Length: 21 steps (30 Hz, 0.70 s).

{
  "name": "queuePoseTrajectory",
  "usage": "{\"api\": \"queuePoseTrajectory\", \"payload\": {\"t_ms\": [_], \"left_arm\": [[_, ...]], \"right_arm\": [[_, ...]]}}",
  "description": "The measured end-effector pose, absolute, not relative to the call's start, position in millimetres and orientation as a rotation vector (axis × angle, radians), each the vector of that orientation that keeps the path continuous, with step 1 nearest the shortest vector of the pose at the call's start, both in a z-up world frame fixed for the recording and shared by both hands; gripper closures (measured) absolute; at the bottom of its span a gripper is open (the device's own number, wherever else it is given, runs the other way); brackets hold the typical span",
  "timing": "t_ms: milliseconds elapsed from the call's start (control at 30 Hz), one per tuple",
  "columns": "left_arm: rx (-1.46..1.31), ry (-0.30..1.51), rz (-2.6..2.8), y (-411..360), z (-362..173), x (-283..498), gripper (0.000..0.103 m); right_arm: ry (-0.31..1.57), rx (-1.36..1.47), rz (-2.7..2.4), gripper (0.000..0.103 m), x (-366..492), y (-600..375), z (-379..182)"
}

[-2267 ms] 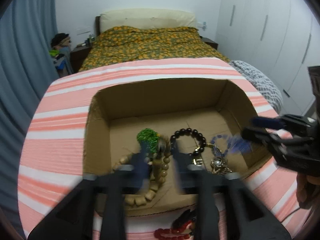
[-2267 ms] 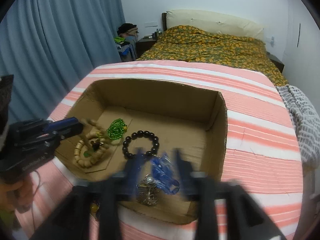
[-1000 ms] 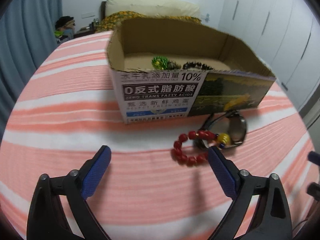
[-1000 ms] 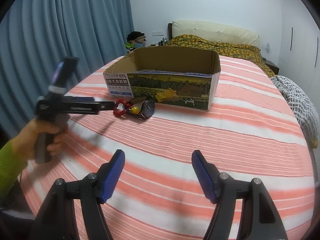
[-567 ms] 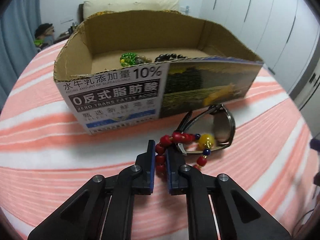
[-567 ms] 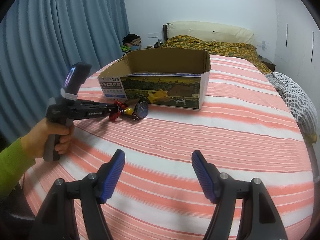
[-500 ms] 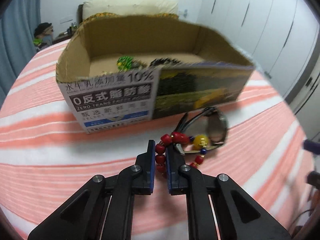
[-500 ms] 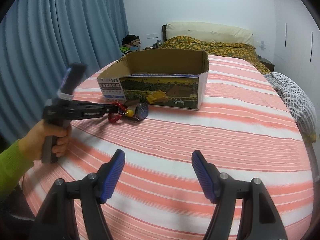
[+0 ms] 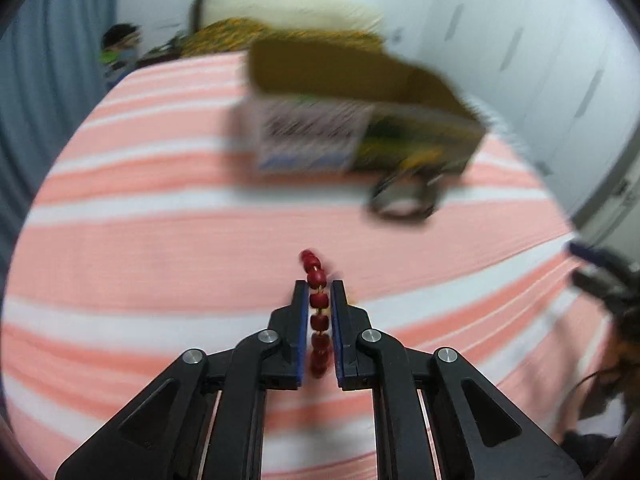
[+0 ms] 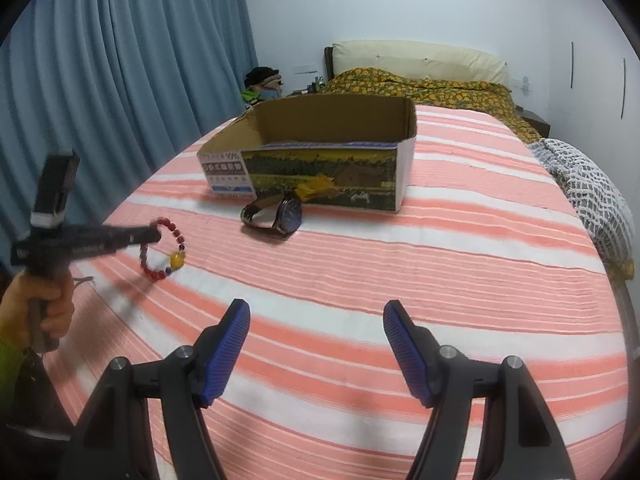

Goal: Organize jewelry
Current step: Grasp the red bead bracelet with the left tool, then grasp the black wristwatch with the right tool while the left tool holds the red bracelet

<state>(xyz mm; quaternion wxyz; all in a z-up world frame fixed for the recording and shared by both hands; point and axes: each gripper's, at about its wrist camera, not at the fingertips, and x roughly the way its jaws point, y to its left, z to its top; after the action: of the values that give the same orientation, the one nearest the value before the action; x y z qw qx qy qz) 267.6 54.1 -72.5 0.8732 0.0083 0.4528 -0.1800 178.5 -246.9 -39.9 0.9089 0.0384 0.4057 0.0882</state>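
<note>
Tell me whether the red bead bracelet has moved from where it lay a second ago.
Yes. The red bead bracelet, clamped in the left gripper, now hangs off the striped cloth, pulled away from the wristwatch and cardboard box it lay beside.

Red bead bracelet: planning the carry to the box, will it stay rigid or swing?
Probably floppy: the red bead bracelet hangs as a loose loop from the left gripper. Likely swings; its yellow bead hangs low. Pinched on a few beads, it may slip.

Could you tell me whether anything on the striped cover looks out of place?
Yes. The wristwatch lies on its side on the striped cover, just outside the cardboard box instead of in it. The red bead bracelet is out too, hanging from the left gripper, shut on it.
</note>
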Motion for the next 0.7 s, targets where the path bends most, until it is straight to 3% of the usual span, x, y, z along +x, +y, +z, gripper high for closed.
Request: {"api": "queuePoseTrajectory", "payload": {"t_ms": [100,133,167,333,467,700], "left_arm": [[-0.005,0.96,-0.3,76,-84,264,0.06],[-0.023,0.952,-0.282,83,-84,260,0.04],[-0.044,0.939,-0.268,88,-84,258,0.03],[-0.079,0.901,-0.262,90,-80,250,0.029],[-0.061,0.883,-0.263,79,-81,248,0.022],[-0.103,0.887,-0.23,84,-86,249,0.022]], "right_arm": [[0.859,0.068,0.195,0.032,179,-240,-44],[0.865,0.059,0.196,0.032,179,-238,-45],[0.868,0.053,0.196,0.032,179,-236,-46],[0.884,0.027,0.187,0.032,182,-231,-48],[0.885,-0.033,0.159,0.032,186,-225,-47],[0.88,-0.064,0.154,0.032,194,-225,-50]]}}
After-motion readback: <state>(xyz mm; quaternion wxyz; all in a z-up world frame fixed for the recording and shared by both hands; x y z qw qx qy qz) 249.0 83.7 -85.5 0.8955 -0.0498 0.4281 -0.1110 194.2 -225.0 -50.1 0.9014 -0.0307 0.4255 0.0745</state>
